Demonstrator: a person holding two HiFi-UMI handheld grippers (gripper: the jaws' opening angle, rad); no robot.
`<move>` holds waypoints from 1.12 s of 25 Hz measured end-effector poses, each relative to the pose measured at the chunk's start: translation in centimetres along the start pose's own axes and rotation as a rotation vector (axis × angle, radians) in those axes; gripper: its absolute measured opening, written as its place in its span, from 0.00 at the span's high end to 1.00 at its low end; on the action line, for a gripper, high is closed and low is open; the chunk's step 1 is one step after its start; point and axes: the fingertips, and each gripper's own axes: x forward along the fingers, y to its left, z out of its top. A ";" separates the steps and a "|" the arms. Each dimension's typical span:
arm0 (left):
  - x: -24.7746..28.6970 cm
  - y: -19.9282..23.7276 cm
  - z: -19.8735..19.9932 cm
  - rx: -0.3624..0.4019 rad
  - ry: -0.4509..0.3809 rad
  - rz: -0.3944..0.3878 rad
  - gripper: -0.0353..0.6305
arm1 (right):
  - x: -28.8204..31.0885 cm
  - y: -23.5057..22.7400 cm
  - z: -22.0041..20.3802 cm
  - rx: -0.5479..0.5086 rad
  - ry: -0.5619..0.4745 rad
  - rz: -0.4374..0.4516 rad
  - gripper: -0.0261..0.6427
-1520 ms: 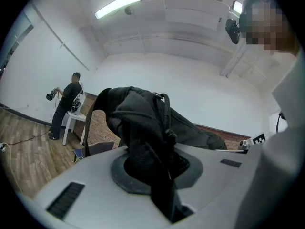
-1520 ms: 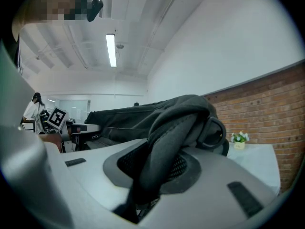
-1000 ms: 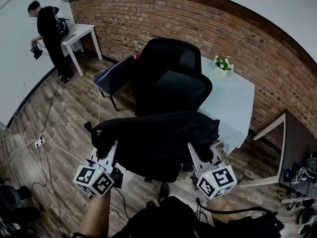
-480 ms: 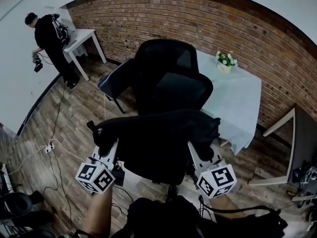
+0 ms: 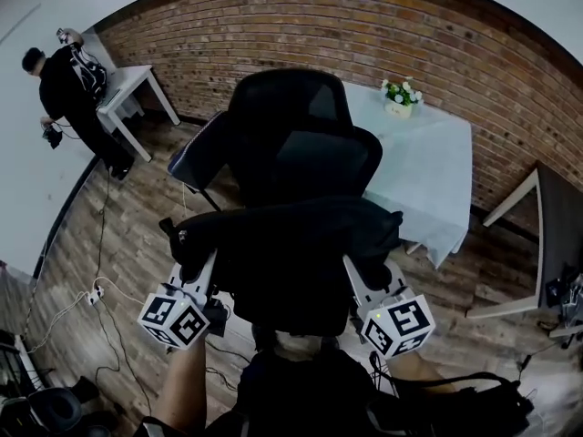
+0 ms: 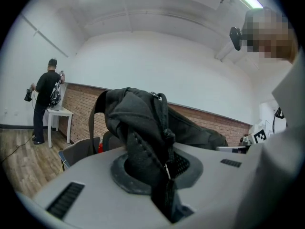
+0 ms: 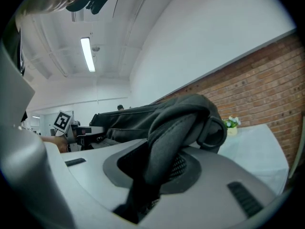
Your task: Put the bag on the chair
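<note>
The black bag (image 5: pixel 291 244) hangs stretched between the two grippers at lower centre of the head view, off the floor. It lies directly below the backrest of the black office chair (image 5: pixel 301 144) in the frame and covers the seat from view. To carry out the placement well, hold both ends level so that the bag neither sags nor swings. Bring it squarely over the seat, not against the backrest, lower it until the seat takes the weight, and only then release. Check that no loose strap catches on the chair frame. The left gripper (image 5: pixel 200 279) has its jaws almost together, clenched on a zipped fold (image 6: pixel 143 151) of dark fabric at the bag's left end. The right gripper (image 5: pixel 364 280) has its jaws equally narrow, clamped on a padded strap (image 7: pixel 167 142) at the bag's right end. Neither gripper touches the chair.
</note>
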 end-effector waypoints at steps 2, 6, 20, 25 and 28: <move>0.8 1.0 -0.1 -0.006 0.008 -0.033 0.85 | 0.6 0.2 -0.2 -0.002 -0.001 -0.031 0.83; 2.1 3.3 -0.5 -0.023 0.034 -0.109 0.85 | 1.8 1.3 -0.9 0.002 -0.002 -0.109 0.83; 8.2 10.6 -1.5 -0.041 0.130 -0.325 0.85 | 7.2 3.3 -3.9 0.059 -0.001 -0.354 0.83; 10.0 11.6 -3.0 -0.033 0.162 -0.380 0.85 | 7.9 3.3 -5.4 0.062 0.018 -0.415 0.83; 10.9 12.0 -4.3 -0.033 0.203 -0.421 0.85 | 7.9 3.4 -6.8 0.076 0.033 -0.465 0.82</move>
